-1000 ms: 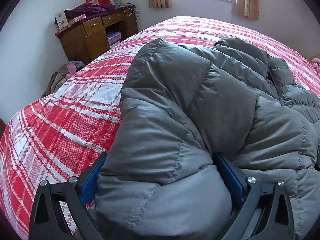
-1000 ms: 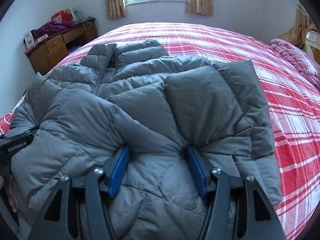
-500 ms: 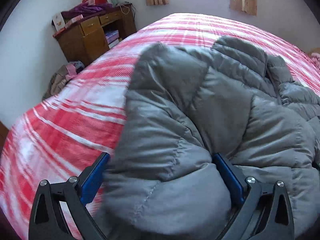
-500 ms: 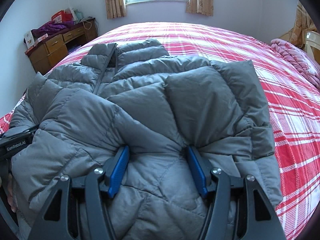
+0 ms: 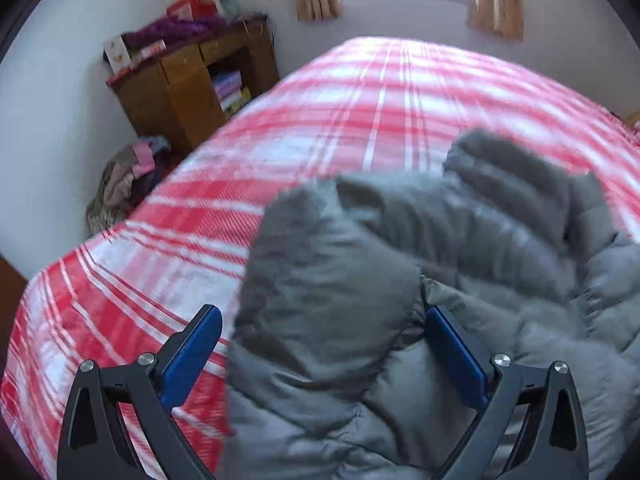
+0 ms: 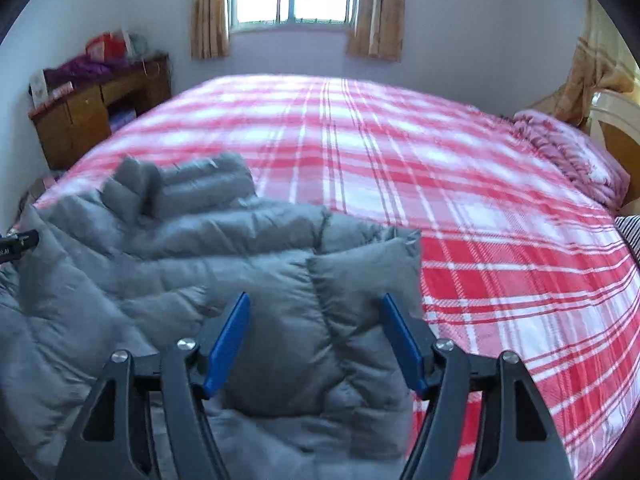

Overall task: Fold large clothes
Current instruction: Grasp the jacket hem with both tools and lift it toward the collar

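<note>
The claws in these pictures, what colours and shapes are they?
Each claw, left claw and right claw, has two flat bright blue fingers shaped like long paddles. They sit on black frames with triangle-shaped cut-outs and round silver bolts. In the right wrist view, the other claw's black body peeks in, carrying small white lettering too blurred to read. No cables or sleeves show.

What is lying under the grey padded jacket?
The grey padded jacket lies on the red plaid bedcover, which shows on all sides around it. Whatever is directly beneath the jacket is covered and cannot be seen.
</note>
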`<action>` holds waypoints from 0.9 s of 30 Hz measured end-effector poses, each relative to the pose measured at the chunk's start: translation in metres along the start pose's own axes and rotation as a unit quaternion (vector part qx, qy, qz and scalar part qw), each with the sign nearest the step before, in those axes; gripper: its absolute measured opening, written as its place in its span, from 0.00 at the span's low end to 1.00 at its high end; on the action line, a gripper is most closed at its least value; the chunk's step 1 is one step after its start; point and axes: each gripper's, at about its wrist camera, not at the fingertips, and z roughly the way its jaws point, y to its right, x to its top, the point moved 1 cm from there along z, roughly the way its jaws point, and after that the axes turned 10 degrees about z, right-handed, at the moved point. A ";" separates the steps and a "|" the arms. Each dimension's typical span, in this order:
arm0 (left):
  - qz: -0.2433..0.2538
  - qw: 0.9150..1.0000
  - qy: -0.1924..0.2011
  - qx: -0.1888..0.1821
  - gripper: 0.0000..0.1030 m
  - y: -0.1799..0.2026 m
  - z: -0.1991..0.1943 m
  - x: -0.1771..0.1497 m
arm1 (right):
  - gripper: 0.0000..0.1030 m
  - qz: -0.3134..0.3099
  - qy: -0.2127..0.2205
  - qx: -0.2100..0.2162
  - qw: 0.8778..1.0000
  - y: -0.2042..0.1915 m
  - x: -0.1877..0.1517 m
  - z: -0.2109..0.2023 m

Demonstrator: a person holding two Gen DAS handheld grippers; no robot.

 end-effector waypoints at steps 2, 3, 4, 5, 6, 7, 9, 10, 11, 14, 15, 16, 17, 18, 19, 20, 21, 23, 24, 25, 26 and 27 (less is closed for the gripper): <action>-0.005 1.000 -0.004 -0.013 0.99 0.002 0.011 -0.007 | 0.69 0.005 -0.013 0.002 1.000 0.006 -0.004 0.013; -0.008 1.000 -0.004 -0.016 0.99 0.004 0.014 -0.009 | 0.69 0.010 -0.021 0.003 1.000 0.010 -0.008 0.021; -0.013 1.000 -0.003 -0.017 0.99 0.004 0.016 -0.011 | 0.69 0.014 -0.028 0.007 0.999 0.012 -0.011 0.027; -0.014 1.000 -0.001 -0.017 0.99 0.005 0.017 -0.013 | 0.69 0.014 -0.032 0.009 0.999 0.014 -0.014 0.028; -0.016 1.000 0.000 -0.018 0.99 0.005 0.018 -0.014 | 0.70 0.016 -0.036 0.011 0.999 0.015 -0.016 0.031; -0.019 1.000 0.001 -0.020 0.99 0.005 0.018 -0.015 | 0.71 0.017 -0.037 0.010 0.999 0.015 -0.016 0.031; -0.025 0.999 0.000 -0.027 0.99 0.002 0.020 -0.017 | 0.73 0.014 -0.041 0.008 0.999 0.013 -0.018 0.031; -0.025 0.999 0.000 -0.027 0.99 0.002 0.021 -0.016 | 0.73 0.016 -0.042 0.010 0.999 0.014 -0.018 0.032; -0.023 0.999 0.000 -0.024 0.99 0.004 0.021 -0.016 | 0.74 0.021 -0.044 0.012 0.999 0.015 -0.018 0.033; -0.013 1.000 0.000 -0.011 0.99 0.008 0.020 -0.016 | 0.76 0.034 -0.048 0.020 0.998 0.019 -0.018 0.034; -0.010 1.000 0.001 -0.006 0.99 0.009 0.020 -0.016 | 0.77 0.034 -0.049 0.019 0.998 0.019 -0.018 0.034; -0.008 1.000 0.002 -0.002 0.99 0.011 0.020 -0.015 | 0.77 0.034 -0.050 0.018 0.998 0.019 -0.018 0.035; -0.005 1.000 0.003 0.002 0.99 0.012 0.020 -0.015 | 0.78 0.033 -0.051 0.017 0.998 0.018 -0.017 0.036; -0.004 1.000 0.004 0.004 0.99 0.013 0.019 -0.015 | 0.78 0.033 -0.051 0.017 0.998 0.018 -0.017 0.037; -0.004 1.000 0.005 0.004 0.99 0.013 0.020 -0.016 | 0.78 0.034 -0.051 0.018 0.998 0.019 -0.017 0.037; -0.005 1.000 0.005 0.004 0.99 0.012 0.020 -0.016 | 0.78 0.035 -0.052 0.019 0.998 0.019 -0.017 0.037; -0.005 1.000 0.005 0.003 0.99 0.012 0.020 -0.016 | 0.78 0.035 -0.052 0.019 0.998 0.019 -0.017 0.037; -0.004 1.000 0.006 0.006 0.99 0.013 0.020 -0.015 | 0.78 0.036 -0.051 0.020 0.998 0.020 -0.017 0.037; -0.003 1.000 0.006 0.007 0.99 0.013 0.020 -0.015 | 0.78 0.037 -0.051 0.021 0.998 0.020 -0.017 0.037; -0.001 1.000 0.006 0.010 0.99 0.013 0.020 -0.015 | 0.78 0.037 -0.051 0.020 0.998 0.020 -0.017 0.038; 0.004 1.000 0.003 0.011 0.99 0.014 0.018 -0.014 | 0.78 0.036 -0.051 0.020 0.998 0.020 -0.017 0.038; 0.015 1.000 -0.004 0.010 0.99 0.014 0.015 -0.012 | 0.78 0.034 -0.051 0.018 0.998 0.020 -0.017 0.038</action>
